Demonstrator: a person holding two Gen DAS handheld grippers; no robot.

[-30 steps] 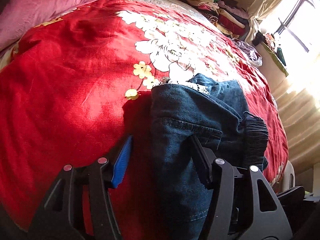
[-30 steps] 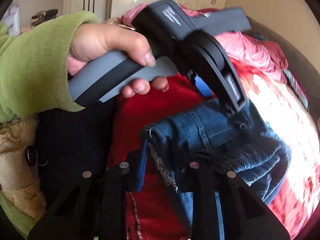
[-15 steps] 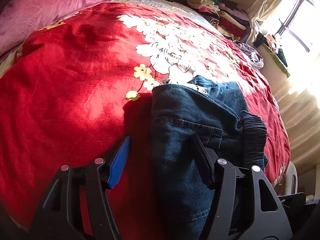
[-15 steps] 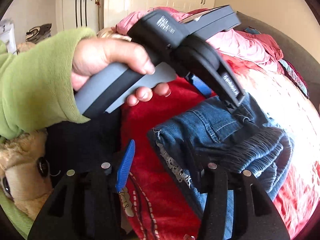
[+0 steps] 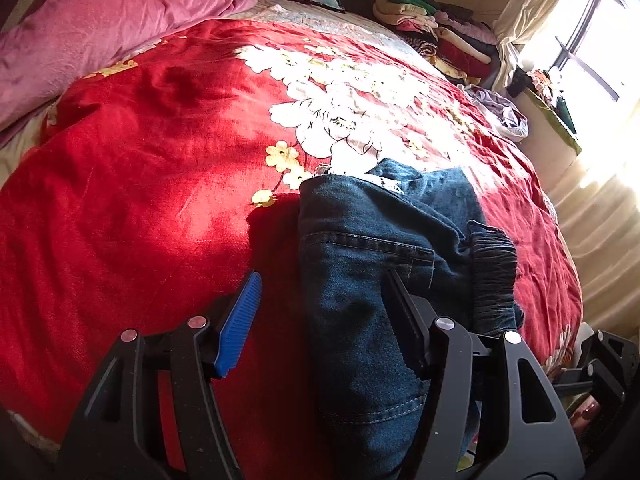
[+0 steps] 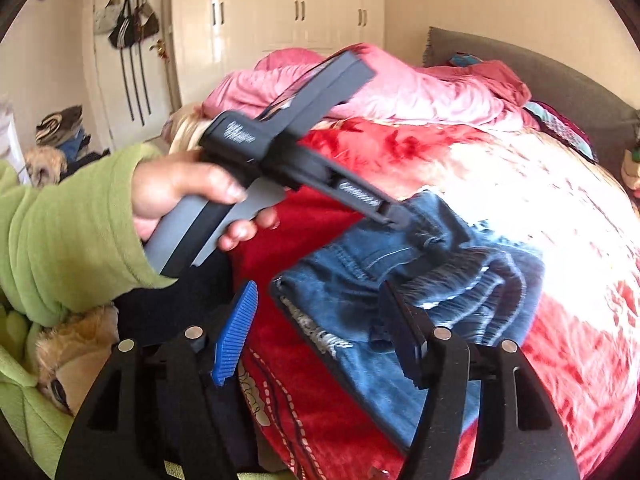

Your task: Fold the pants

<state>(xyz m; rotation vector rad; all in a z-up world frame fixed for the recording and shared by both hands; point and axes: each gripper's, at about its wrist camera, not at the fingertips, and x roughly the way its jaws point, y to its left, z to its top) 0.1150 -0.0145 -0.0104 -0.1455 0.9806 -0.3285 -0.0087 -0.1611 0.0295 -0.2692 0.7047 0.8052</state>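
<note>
Dark blue denim pants (image 5: 372, 256) lie folded in a bundle on the red floral bedspread (image 5: 160, 160), elastic waistband at the right. My left gripper (image 5: 324, 312) is open, its jaws spread over the near end of the bundle, right finger resting on the denim. In the right wrist view the pants (image 6: 400, 280) lie ahead and the left gripper's body (image 6: 288, 160), held by a hand in a green sleeve, reaches down onto them. My right gripper (image 6: 320, 324) is open and empty, just off the near edge of the pants.
A pink duvet (image 5: 100, 36) is bunched at the head of the bed. A stack of folded clothes (image 5: 436, 40) sits at the far corner near a bright window. A plush toy (image 6: 68, 352) lies at the bed's left edge. White wardrobes (image 6: 288, 4) stand behind.
My right gripper has opened, let go of the pants' edge and drawn back. My left gripper stays open over the bundle, nearly still.
</note>
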